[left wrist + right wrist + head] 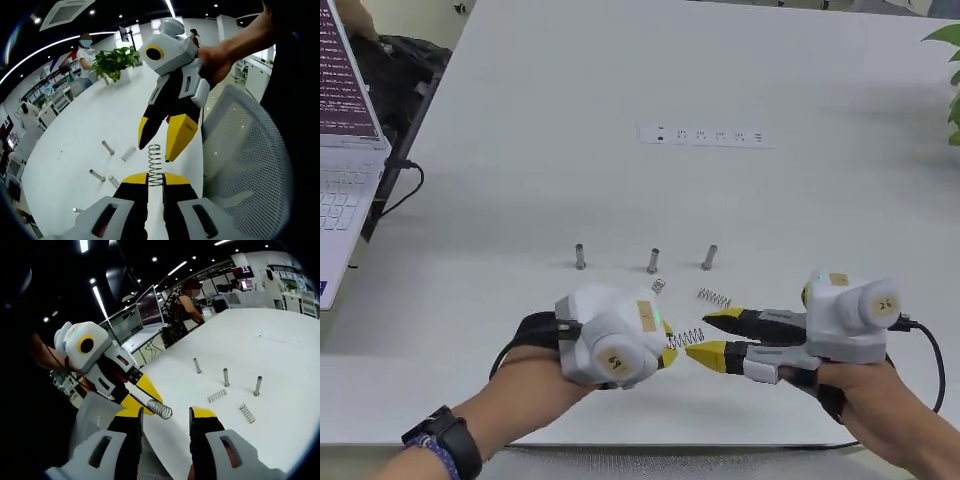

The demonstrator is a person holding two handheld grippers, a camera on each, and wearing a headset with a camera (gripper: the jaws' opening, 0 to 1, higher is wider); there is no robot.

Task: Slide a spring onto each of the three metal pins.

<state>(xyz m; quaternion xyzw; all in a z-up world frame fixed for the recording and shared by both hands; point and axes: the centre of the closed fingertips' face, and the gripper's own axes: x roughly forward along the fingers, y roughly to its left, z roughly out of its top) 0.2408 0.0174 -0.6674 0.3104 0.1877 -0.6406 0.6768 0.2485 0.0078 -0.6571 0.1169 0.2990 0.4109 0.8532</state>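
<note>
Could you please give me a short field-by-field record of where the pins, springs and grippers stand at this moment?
pins: three metal pins upright in a row on the table, all bare
loose springs: two loose springs lying on the table just in front of the pins
held spring: one held spring, clamped at one end
left gripper: left gripper shut on the held spring
right gripper: right gripper open, its tips near the spring's free end
progress: no spring on a pin yet

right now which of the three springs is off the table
The spring clamped in the left gripper, sticking out toward the right gripper. The other two springs lie on the table.
</note>
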